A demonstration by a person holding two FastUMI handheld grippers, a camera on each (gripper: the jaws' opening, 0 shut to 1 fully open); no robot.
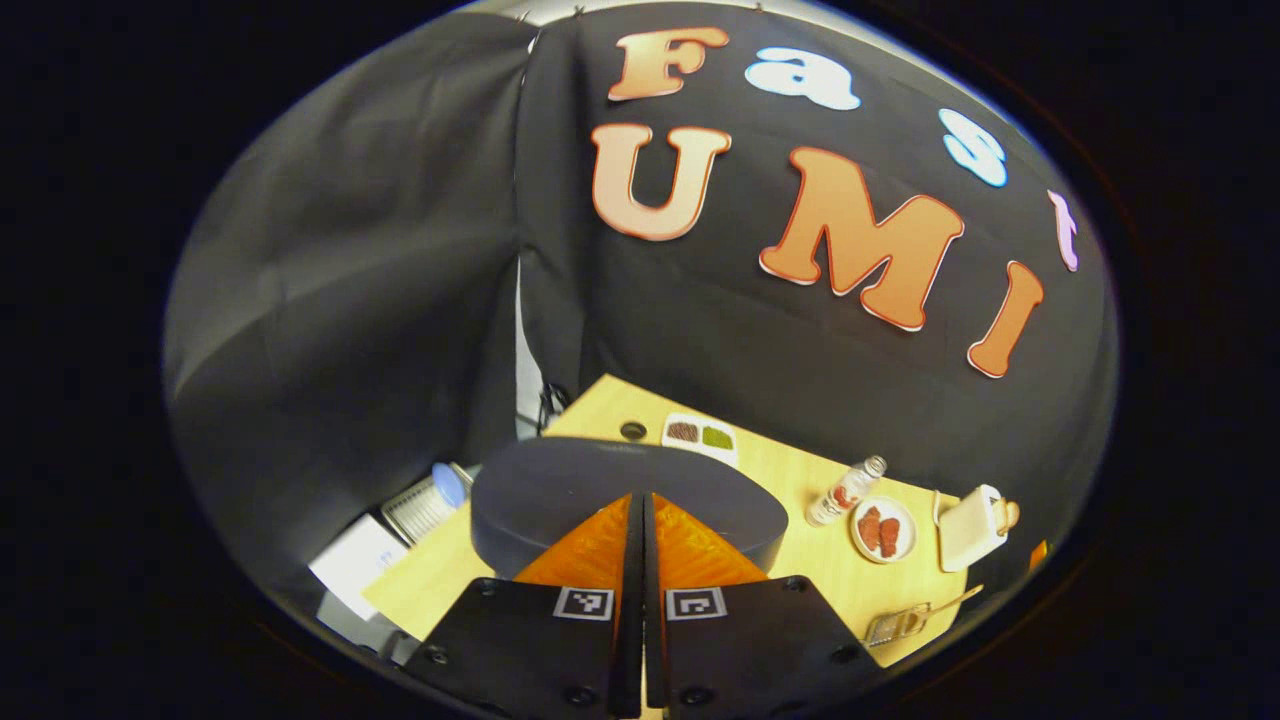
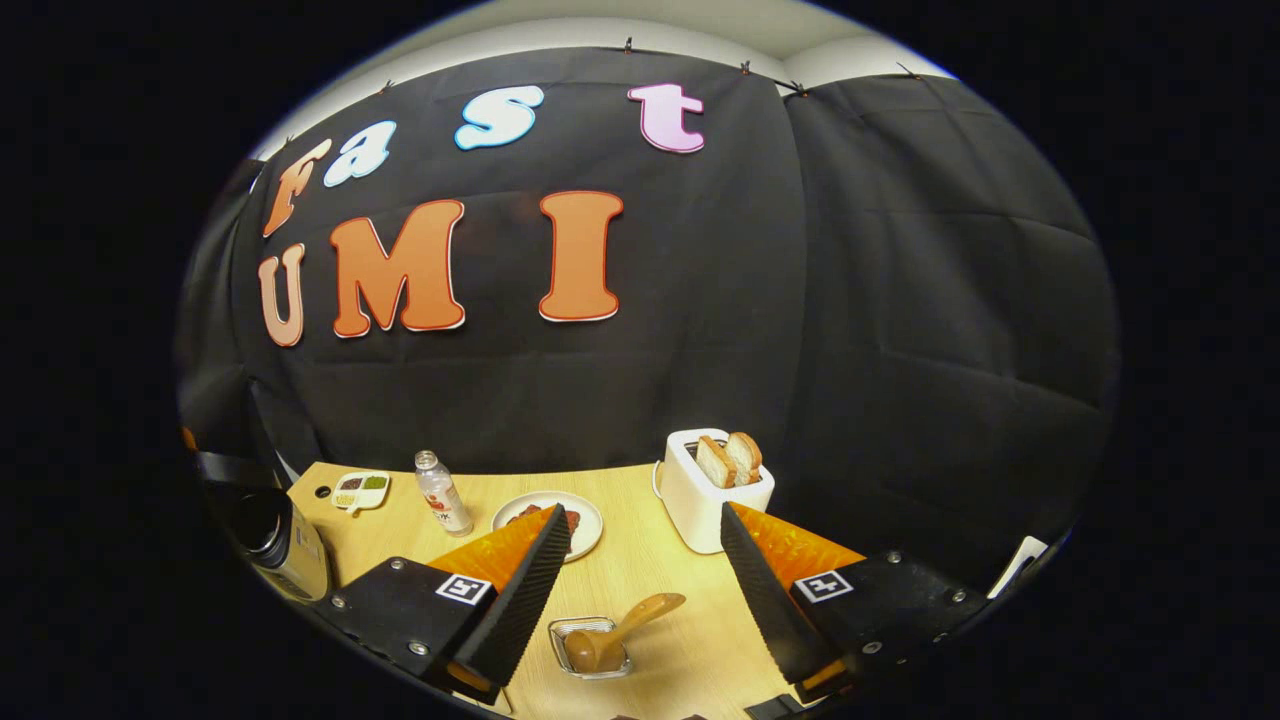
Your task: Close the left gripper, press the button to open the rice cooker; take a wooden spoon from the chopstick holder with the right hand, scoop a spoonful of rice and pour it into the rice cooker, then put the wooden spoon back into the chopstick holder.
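The rice cooker (image 1: 560, 490) is a dark rounded body with its lid down, right in front of my left gripper (image 1: 641, 497). That gripper is shut with nothing between its fingers, tips over the lid's near side; I cannot tell if they touch it. In the right gripper view the rice cooker (image 2: 280, 545) sits at the table's left edge. The wooden spoon (image 2: 615, 632) lies tilted in a small clear chopstick holder (image 2: 575, 632), bowl down and handle pointing up right. My right gripper (image 2: 645, 520) stands open above and behind the holder, apart from the spoon. From the left gripper view the spoon (image 1: 945, 603) is at the far right.
On the wooden table (image 2: 640, 570) stand a white toaster (image 2: 700, 490) with two bread slices, a plate (image 2: 585, 512) of red food, a small bottle (image 2: 443, 495) and a two-part dish (image 2: 360, 490). A white box (image 1: 355, 565) and a tray (image 1: 420, 505) lie beyond the table's left edge.
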